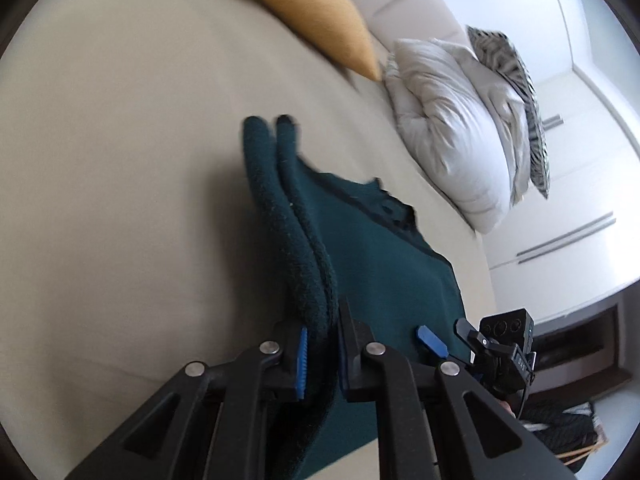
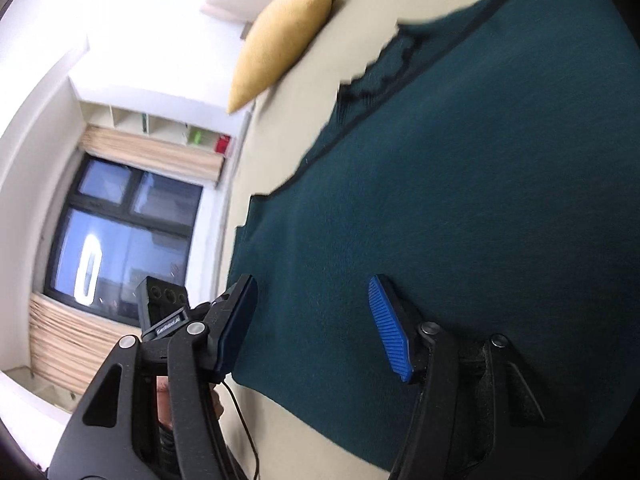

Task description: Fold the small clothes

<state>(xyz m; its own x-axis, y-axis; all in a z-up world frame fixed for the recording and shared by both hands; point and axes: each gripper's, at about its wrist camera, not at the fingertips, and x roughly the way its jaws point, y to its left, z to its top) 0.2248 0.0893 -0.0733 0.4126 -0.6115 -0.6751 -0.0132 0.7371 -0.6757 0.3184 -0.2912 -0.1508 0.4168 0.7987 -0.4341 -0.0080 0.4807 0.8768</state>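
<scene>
Closest to us, our left gripper is pinched on a doubled, thick edge of the dark teal garment, the blue pads squeezing the two layers that run away from the lens like a raised ridge. Our right gripper hangs over the same cloth with its fingers spread wide, gripping nothing; the left wrist view shows it just beside the left one, above the cloth.

The garment lies spread across the beige bed, mostly flat, its dark-trimmed, notched edge toward the pillows. One side is lifted off the sheet in our left grip while the rest rests on the bed.

We judge the fold to be early: one edge is gathered and raised, but the main panel is spread in a single broad sheet, so carrying the edge across, smoothing and any further folds are left. Whether other clothes wait elsewhere, we cannot tell.

Further out sit a yellow cushion, a white pillow and a striped cushion, well apart from the garment. Beyond the bed's edge, the right wrist view shows a window.
</scene>
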